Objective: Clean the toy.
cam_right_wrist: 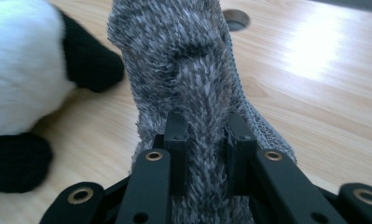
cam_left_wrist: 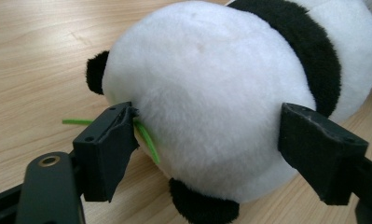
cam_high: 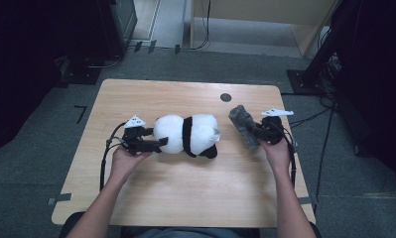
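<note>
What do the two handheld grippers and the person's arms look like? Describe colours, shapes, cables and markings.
Both the left gripper and the right gripper are black, with two flat blocky jaws on bolted linkage bars. Each carries a pale three-cornered plate on top and trails a black cable. The forearms are bare, with no sleeves in view.

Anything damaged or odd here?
Yes. The pad on one jaw of the left tool looks torn and peeling, and a thin green strand sticks out there against the toy panda.
</note>
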Action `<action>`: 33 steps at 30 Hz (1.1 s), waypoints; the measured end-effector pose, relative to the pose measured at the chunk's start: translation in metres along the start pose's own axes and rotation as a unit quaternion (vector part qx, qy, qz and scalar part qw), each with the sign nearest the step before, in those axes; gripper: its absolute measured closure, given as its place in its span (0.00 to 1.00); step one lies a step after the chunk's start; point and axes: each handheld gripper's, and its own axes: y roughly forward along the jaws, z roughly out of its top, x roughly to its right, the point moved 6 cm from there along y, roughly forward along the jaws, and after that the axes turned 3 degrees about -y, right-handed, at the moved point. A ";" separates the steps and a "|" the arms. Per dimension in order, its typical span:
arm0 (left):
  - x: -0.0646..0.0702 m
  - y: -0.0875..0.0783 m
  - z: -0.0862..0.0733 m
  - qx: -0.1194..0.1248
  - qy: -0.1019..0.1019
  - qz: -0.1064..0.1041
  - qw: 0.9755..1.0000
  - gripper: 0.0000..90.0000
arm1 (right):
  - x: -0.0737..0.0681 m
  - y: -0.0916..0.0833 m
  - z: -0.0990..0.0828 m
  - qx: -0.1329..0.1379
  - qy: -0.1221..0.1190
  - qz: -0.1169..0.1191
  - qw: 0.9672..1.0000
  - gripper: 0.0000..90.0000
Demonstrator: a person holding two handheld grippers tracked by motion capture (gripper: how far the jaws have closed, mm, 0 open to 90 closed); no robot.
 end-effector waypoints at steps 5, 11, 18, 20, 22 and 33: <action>0.000 -0.003 0.000 -0.003 -0.005 0.001 1.000 0.22 | -0.016 -0.010 0.011 0.007 -0.006 0.015 1.000 0.84; 0.008 -0.006 0.009 -0.005 0.008 0.008 1.000 0.18 | -0.030 -0.014 0.025 0.007 -0.023 0.032 0.999 0.84; 0.005 0.009 0.007 -0.017 -0.001 0.021 1.000 0.11 | -0.049 -0.011 0.036 0.002 -0.040 0.059 0.997 0.84; 0.004 0.009 0.005 -0.011 0.002 0.016 1.000 0.17 | -0.054 -0.012 0.039 0.003 -0.043 0.061 0.997 0.84; 0.003 0.010 0.001 -0.016 0.009 0.013 1.000 0.23 | -0.058 -0.014 0.043 0.004 -0.045 0.064 0.997 0.84; 0.002 0.005 -0.012 -0.016 0.013 0.008 1.000 0.35 | -0.085 -0.022 0.078 0.013 -0.071 0.086 0.994 0.84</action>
